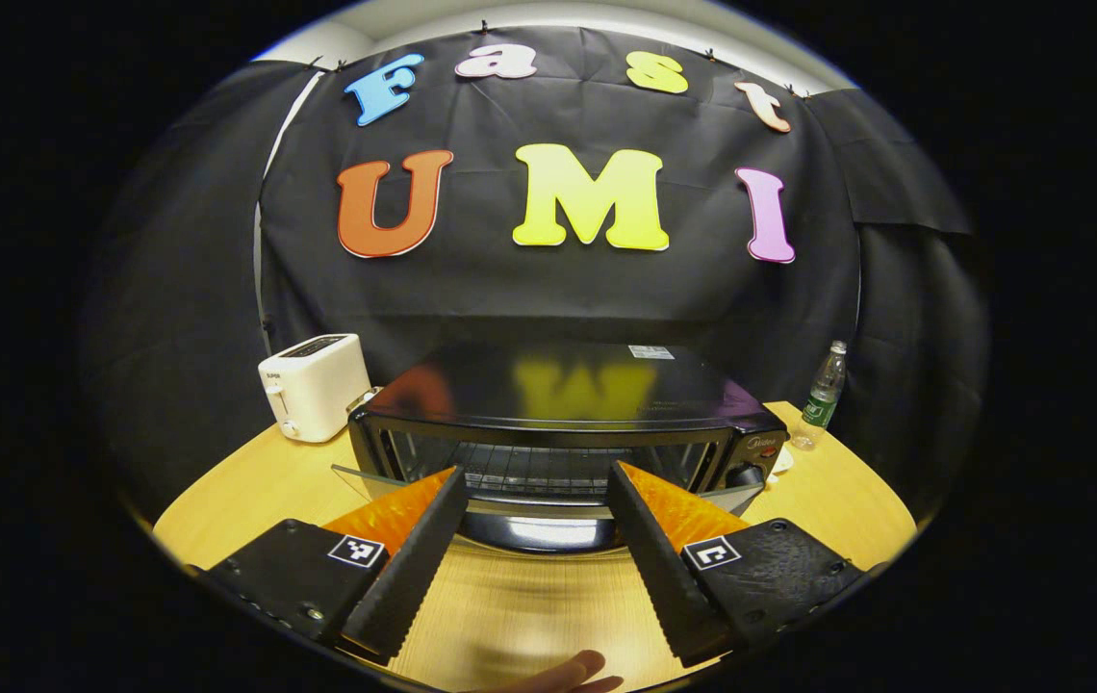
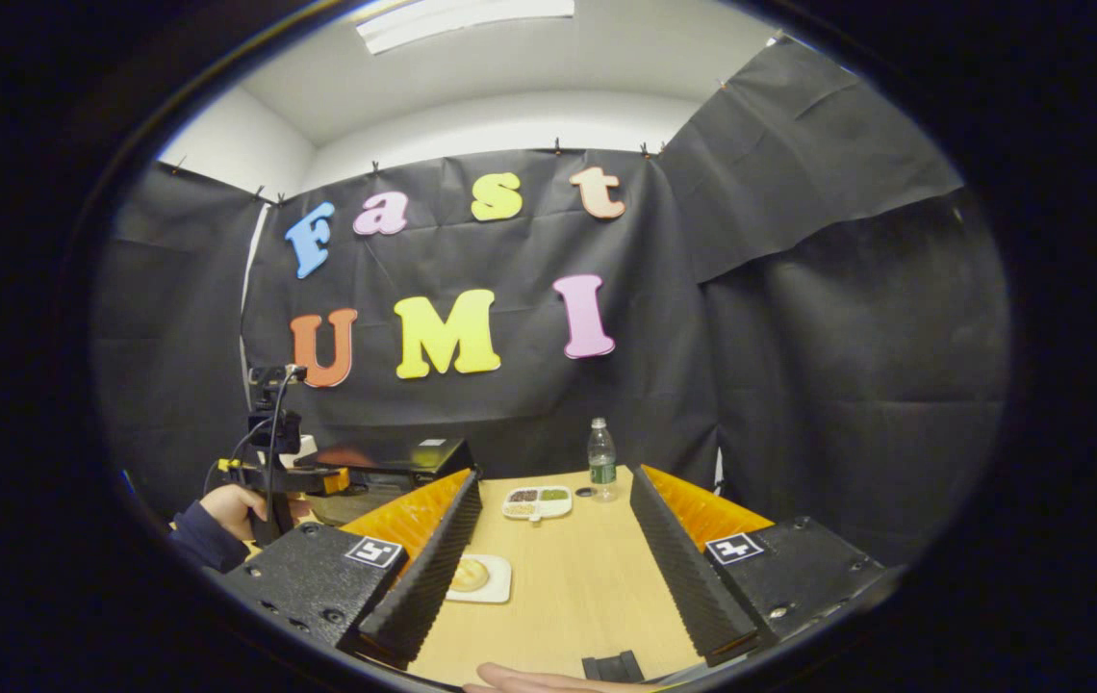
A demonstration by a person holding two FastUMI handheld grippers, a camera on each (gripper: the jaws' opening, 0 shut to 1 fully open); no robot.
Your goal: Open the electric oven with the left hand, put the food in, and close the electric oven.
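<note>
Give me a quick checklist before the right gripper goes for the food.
1. Oven door open: ok, it hangs down and the rack shows.
2. Left gripper released: ok, fingers apart; whether they touch the door, cannot tell.
3. Right gripper ready: ok, open and holding nothing.
4. Food in place: ok, on its white plate on the table, close by the right gripper's left finger.
5. Bottle out of the way: ok, it stands farther back.
</note>
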